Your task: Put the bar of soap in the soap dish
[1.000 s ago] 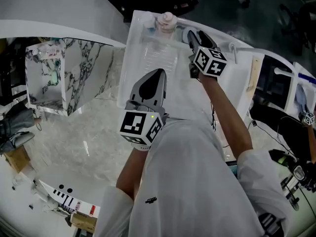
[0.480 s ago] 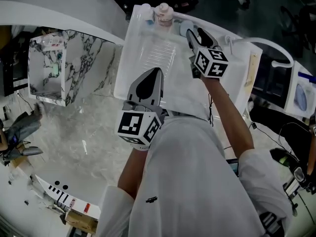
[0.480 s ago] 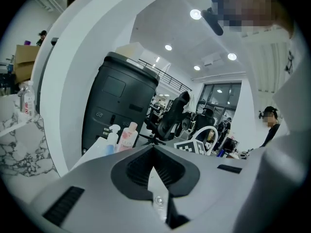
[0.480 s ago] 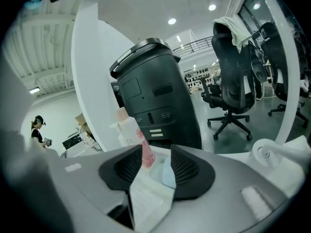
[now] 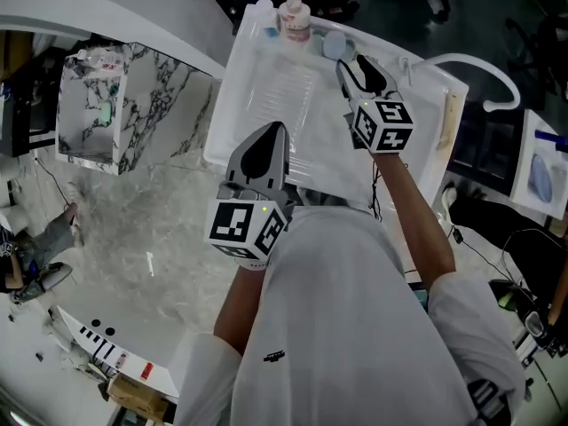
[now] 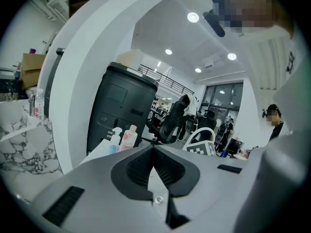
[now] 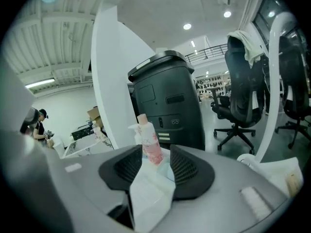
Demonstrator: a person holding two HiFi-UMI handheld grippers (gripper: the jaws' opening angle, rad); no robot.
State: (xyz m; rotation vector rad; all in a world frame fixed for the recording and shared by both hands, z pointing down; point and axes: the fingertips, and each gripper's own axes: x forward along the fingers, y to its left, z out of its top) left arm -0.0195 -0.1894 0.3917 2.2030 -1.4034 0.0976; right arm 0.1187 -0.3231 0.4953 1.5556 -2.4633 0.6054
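White tray [image 5: 266, 87], both grippers empty, soap not yet in hand.
Nearest, the left gripper [image 5: 277, 133] is hovering over the tray's near edge, jaws pressed together on nothing. Further up, the right gripper [image 5: 351, 62] is pointing along the tray with jaws parted and nothing between them, tips just short of a pale blue rounded object [image 5: 334, 44]. Whether that is the soap or the dish cannot be told. Beyond, a pink bottle [image 5: 294, 16] and a white bottle [image 5: 264, 11] are standing at the far rim. Judgement: no grasp made, so pick-up and placement are both outstanding.
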